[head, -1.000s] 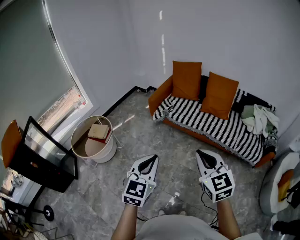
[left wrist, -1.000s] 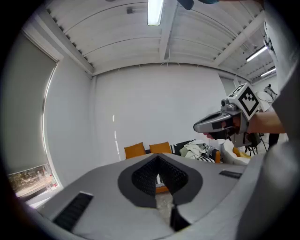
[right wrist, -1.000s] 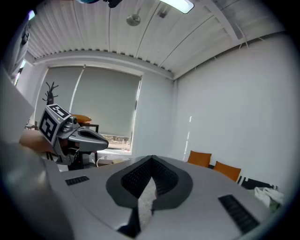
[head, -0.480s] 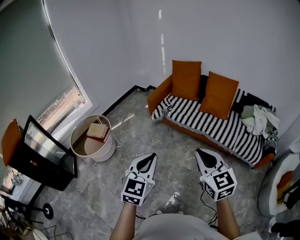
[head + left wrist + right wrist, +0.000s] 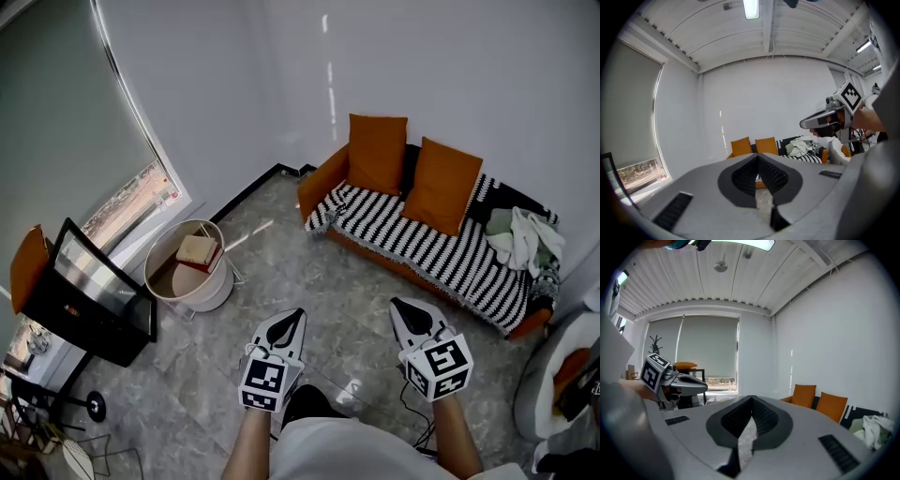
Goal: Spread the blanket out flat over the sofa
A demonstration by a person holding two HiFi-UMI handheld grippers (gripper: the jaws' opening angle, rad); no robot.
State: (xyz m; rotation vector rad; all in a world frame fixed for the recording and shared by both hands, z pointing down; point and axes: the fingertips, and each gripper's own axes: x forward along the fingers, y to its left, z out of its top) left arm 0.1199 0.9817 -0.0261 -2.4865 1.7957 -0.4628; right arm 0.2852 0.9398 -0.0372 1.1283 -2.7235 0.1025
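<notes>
You hold your left claw and right claw closed, gripping nothing, above the grey floor. Well ahead, a striped blanket covers the orange sofa.

I saw my left tool pinched together and empty, pointing toward the sofa and its striped blanket.
</notes>
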